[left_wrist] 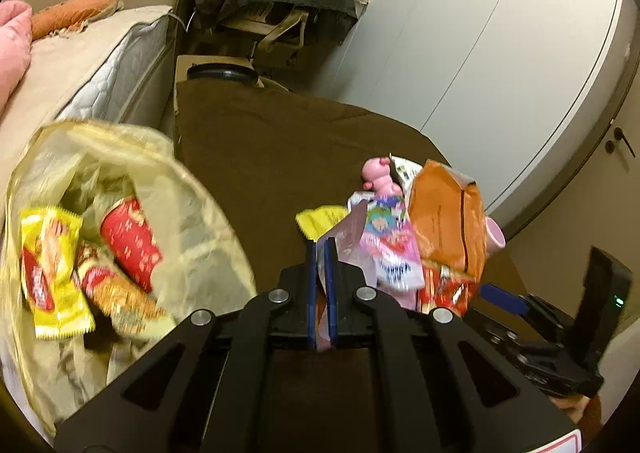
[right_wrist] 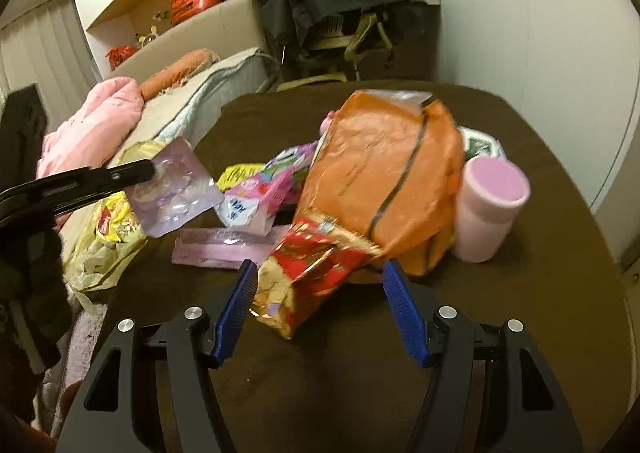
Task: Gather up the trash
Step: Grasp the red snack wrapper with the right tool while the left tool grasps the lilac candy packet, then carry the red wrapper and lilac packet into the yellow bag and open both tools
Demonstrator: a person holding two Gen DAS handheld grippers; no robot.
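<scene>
I logged the scene from the largest item down. The brown table (right_wrist: pixel 500 313) carried the remaining litter; the yellow trash bag (left_wrist: pixel 188 221) hung open off its edge, at about nine o'clock in the left wrist view, already holding several wrappers.

On the table, the orange bag (right_wrist: pixel 384 181) stood tallest, at roughly twelve o'clock from the right gripper (right_wrist: pixel 320 293). The pink cup (right_wrist: pixel 488 209) lay just beside it at two o'clock. I judged neither to be the next target.

The red snack bag (right_wrist: pixel 316 273) was the item the coming move turned on. It lay between the right gripper's spread jaws, its long axis running from seven o'clock up toward one o'clock — skewed to the jaw line, not square. The blue pads stood clear of it on the right side; on the left I could not tell whether pad and foil touched. The right hand was plainly the nearer one.

The left gripper (left_wrist: pixel 322 253) was clamped on a pale purple wrapper (right_wrist: pixel 176 189) — lifted off the table, between pile and trash bag.
</scene>
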